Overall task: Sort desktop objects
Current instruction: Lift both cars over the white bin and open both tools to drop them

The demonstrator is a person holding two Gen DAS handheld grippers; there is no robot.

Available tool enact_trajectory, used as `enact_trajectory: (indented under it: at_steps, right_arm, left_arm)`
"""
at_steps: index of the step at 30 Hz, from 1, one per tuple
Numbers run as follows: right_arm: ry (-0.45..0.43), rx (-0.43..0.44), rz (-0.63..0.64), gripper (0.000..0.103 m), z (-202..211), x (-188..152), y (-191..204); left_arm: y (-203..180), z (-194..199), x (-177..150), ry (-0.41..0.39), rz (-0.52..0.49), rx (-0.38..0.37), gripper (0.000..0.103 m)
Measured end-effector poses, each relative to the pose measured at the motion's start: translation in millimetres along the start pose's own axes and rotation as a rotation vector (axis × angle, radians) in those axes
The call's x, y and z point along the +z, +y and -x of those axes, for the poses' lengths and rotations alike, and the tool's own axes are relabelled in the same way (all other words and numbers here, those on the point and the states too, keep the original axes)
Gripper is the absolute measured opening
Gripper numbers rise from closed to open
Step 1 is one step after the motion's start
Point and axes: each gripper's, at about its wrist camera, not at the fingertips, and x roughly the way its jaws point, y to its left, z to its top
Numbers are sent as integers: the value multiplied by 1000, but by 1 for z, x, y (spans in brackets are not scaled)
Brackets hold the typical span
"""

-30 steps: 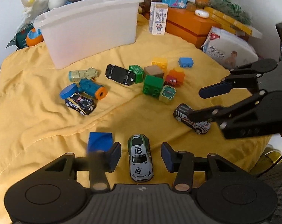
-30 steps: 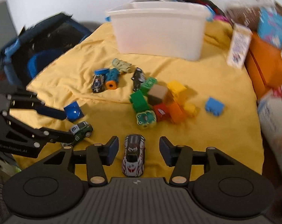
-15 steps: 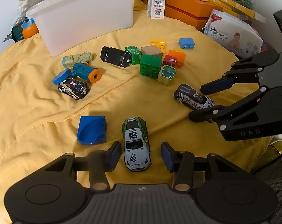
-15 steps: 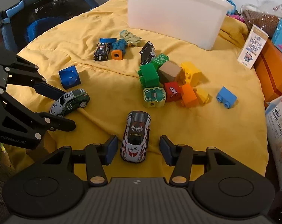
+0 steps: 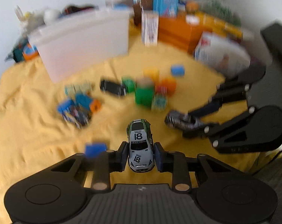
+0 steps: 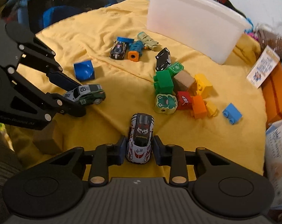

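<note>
A: What moved? Both sets of jaws have just been closing. Earlier each car sat loose in a wide gap; now each is pinched.

B: Left wrist view first.

A: Left gripper (image 5: 140,155) grips the 18 car (image 5: 140,147) by its flanks, pads on both sides. Car's long axis runs straight along the fingers, one end out past the tips toward the bin (image 5: 81,44). Background is smeared, car is sharp, so I judge car and gripper travel together. Can't tell if it is off the cloth (image 5: 29,112) yet.

B: Where's the bin from there?

A: Ahead and slightly left, well apart, beyond the block pile (image 5: 148,91). Right gripper (image 5: 200,118) shows at the right edge over a grey smear, too blurred to read its hold.

B: Right wrist view.

A: Sharp. Right gripper (image 6: 139,150) clamps the flame car (image 6: 140,140) on both flanks, long axis along the fingers, far end toward the blocks. Wheels look down on the cloth. Bin (image 6: 193,24) is ahead and right, well apart.

B: Anything only this view gives?

A: The left gripper (image 6: 71,98) from the side, fingers on either side of the 18 car (image 6: 85,94), which lies across this view. Also a blue scoop block (image 6: 84,71) just behind it. Next move, I judge: carry both cars to the bin; right is nearer.
</note>
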Motion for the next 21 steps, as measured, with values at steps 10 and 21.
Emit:
enact_trajectory:
  at_steps: [10, 21]
  right_arm:
    - [-179, 18, -109, 32, 52, 39, -41]
    - [-446, -114, -33, 32, 70, 136, -85]
  left_arm:
    - [33, 42, 76, -249, 74, 24, 33]
    - [95, 39, 184, -420, -10, 227, 33]
